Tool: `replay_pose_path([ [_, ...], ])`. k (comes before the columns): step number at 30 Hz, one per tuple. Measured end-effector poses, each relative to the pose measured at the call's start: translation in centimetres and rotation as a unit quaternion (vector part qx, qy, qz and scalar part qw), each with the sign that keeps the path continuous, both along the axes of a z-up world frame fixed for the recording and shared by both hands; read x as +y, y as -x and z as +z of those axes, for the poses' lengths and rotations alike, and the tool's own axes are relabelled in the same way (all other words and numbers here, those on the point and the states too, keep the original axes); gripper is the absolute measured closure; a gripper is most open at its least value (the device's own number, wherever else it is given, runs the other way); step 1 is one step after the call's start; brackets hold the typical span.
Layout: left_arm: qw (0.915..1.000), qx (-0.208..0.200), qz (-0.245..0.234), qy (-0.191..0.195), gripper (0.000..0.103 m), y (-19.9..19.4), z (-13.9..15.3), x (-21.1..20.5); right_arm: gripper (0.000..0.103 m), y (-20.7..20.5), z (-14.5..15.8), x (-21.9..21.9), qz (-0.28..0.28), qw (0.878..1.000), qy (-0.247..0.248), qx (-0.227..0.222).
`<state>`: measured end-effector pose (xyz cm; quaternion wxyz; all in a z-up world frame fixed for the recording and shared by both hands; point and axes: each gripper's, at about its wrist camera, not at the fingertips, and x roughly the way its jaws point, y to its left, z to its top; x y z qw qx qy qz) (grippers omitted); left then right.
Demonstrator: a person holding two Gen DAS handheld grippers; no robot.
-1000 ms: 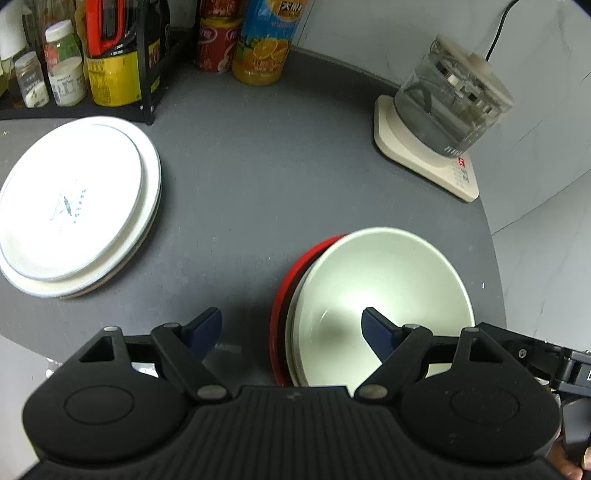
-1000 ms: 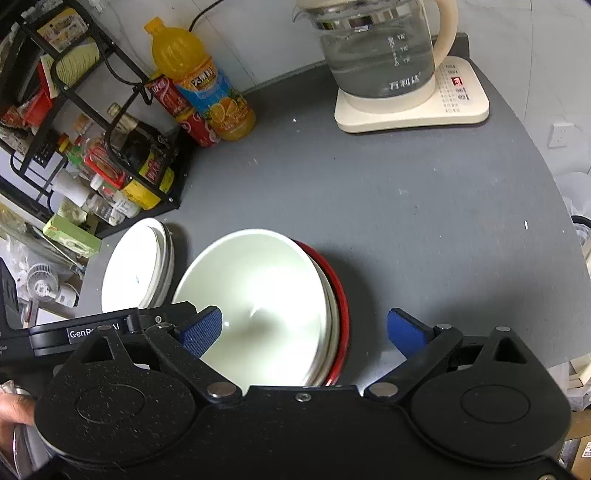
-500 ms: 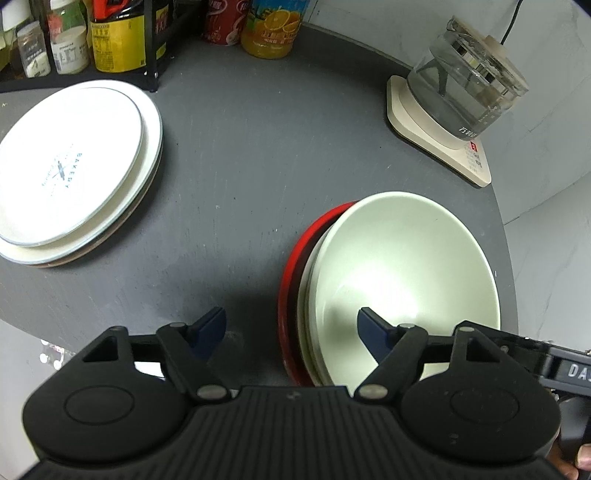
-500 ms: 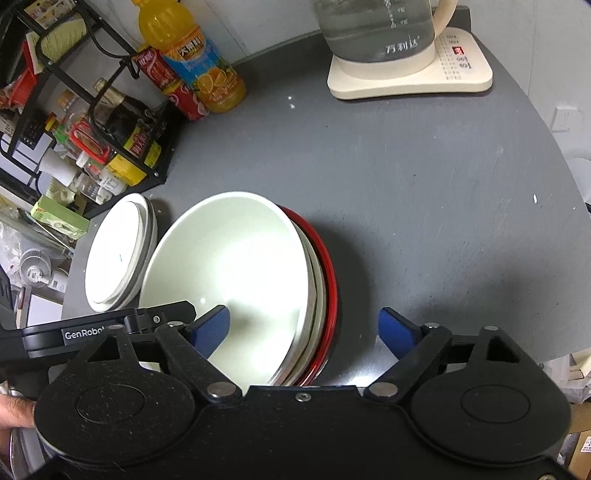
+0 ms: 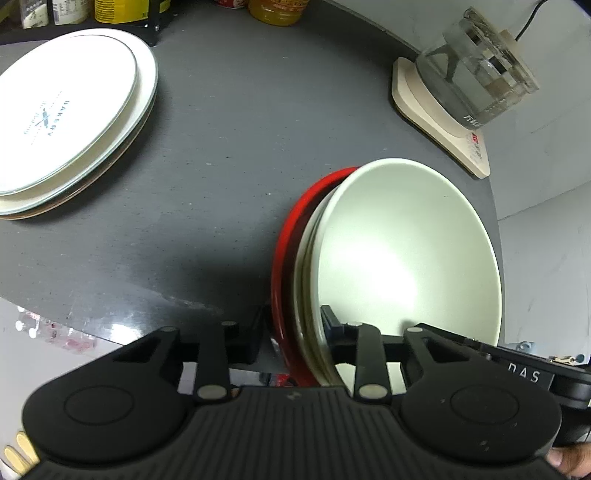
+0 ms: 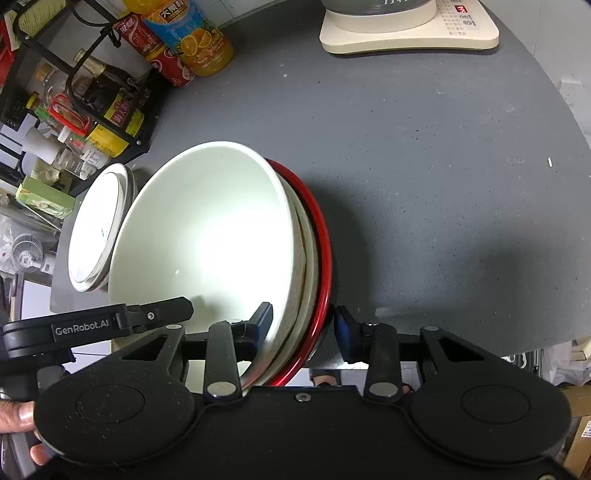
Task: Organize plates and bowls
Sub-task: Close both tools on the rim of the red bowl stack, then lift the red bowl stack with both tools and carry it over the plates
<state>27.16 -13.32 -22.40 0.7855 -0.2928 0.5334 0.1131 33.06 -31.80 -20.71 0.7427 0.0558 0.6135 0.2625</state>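
Note:
A stack of nested bowls, white bowls (image 5: 406, 251) inside a red bowl (image 5: 291, 236), stands near the front edge of the dark grey table (image 5: 221, 129). My left gripper (image 5: 291, 332) is shut on the stack's left rim, one finger outside the red bowl and one inside the top white bowl. On the opposite rim my right gripper (image 6: 303, 328) is shut on the same bowl stack (image 6: 207, 236). A stack of white plates (image 5: 66, 110) lies at the far left, also in the right wrist view as plates (image 6: 96, 229) behind the bowls.
A glass kettle (image 5: 480, 74) on a cream base (image 6: 406, 29) stands at the back right. An orange juice bottle (image 6: 195, 37), a red can (image 6: 159, 55) and a black condiment rack (image 6: 74, 92) line the back left. The table's rounded edge (image 5: 110, 325) runs close below the grippers.
Both grippers moved forward onto the bowl stack and went from open to shut on its rims. The bowls now fill more of both views.

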Motion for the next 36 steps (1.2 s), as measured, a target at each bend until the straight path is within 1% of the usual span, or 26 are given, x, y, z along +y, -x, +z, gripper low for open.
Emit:
replay_pose_path([
  [4, 1.0000, 0.003, -0.003, -0.005, 0.073, 0.0, 0.2, -0.3, 0.069, 0.2, 0.1, 0.0, 0.003, 1.000, 0.005, -0.008],
  [7, 1.0000, 0.002, -0.004, -0.001, 0.073, 0.1, 0.5, -0.2, 0.069, 0.2, 0.6, 0.1, 0.003, 1.000, 0.002, -0.020],
  [12, 0.9998, -0.018, -0.001, -0.003, 0.073, 0.9, 1.9, 1.1, 0.069, -0.2, 1.9, 1.0, 0.009, 0.999, -0.004, -0.038],
  [16, 0.9995, -0.031, 0.002, -0.008, 0.073, 1.3, 3.2, 2.7, 0.069, -0.5, 3.2, 2.7, 0.013, 0.999, -0.011, -0.052],
  [19, 0.9990, -0.041, 0.004, -0.016, 0.073, 1.8, 4.2, 4.4, 0.069, -0.5, 3.8, 4.5, 0.018, 0.998, -0.016, -0.058],
  [26, 0.9984, -0.051, 0.016, -0.016, 0.073, 3.2, 5.7, 9.1, 0.069, -0.1, 5.2, 9.0, 0.029, 0.997, -0.023, -0.070],
  [36, 0.9981, -0.055, 0.025, -0.014, 0.073, 5.6, 6.7, 16.7, 0.069, 0.3, 6.0, 16.2, 0.031, 0.996, -0.030, -0.073],
])
